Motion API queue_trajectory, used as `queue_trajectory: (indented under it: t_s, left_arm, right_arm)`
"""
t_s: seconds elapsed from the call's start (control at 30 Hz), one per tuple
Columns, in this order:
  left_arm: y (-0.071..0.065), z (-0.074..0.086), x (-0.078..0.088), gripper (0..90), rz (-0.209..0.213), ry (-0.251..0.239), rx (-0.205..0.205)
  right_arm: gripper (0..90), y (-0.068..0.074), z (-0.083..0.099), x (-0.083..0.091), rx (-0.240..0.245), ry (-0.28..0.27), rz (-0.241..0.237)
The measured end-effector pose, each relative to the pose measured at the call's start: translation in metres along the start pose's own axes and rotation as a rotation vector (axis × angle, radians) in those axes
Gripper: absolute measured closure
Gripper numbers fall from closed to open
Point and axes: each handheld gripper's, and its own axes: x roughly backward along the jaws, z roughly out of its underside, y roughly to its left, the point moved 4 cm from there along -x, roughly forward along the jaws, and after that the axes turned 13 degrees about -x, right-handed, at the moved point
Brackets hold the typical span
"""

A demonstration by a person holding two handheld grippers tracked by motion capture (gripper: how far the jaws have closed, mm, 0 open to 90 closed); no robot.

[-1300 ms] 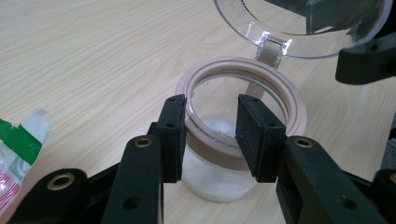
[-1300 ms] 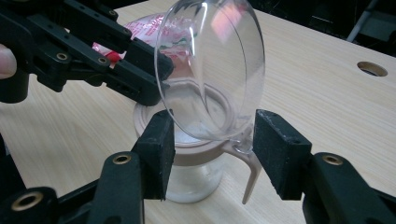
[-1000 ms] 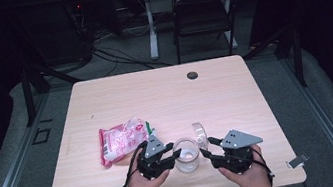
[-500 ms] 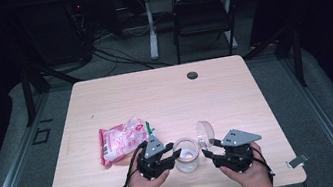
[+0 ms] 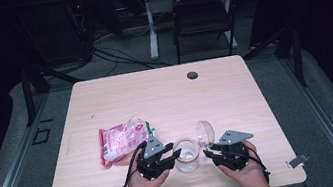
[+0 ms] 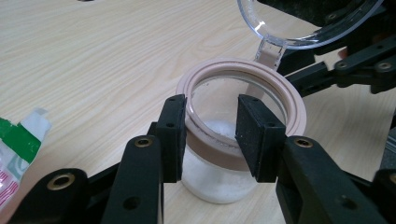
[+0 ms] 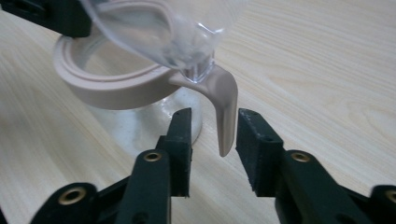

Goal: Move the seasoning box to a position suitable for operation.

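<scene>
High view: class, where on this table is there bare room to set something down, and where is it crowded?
Free: the far half of the table, from the snack bag back to the black grommet, plus the right side beyond the right gripper. Crowded: the near edge, where the left gripper, jar and bag cluster.

The right gripper (image 5: 210, 154) sank, its fingers closing around the jar's strap (image 7: 225, 112).

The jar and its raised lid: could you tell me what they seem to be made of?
The jar body looks like clear glass or hard plastic: white powder shows through it. Its collar and hinge tab look like matte beige plastic or silicone. The lid is glossy clear plastic, probably, with bright reflections.
</scene>
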Motion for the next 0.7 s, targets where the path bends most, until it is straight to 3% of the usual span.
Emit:
queue_trajectory:
  t_s: [0.13,0.33,0.57,0.7]
  left_arm:
    - [0.0,0.0,0.0,63.0,0.003,-0.006,0.015]
    - [-0.001,-0.003,0.003,60.1,0.014,-0.036,0.03]
    - [0.004,-0.002,0.01,58.6,-0.007,-0.041,0.031]
    - [0.013,0.002,0.02,58.2,-0.04,-0.046,0.04]
  right_arm:
    - [73.2,-0.004,0.001,-0.006,-0.026,0.007,0.001]
    - [79.7,-0.005,0.001,-0.007,-0.021,0.002,-0.002]
    - [81.9,-0.008,-0.002,-0.008,-0.029,-0.004,-0.003]
    - [82.7,-0.012,-0.005,-0.01,-0.036,-0.003,-0.002]
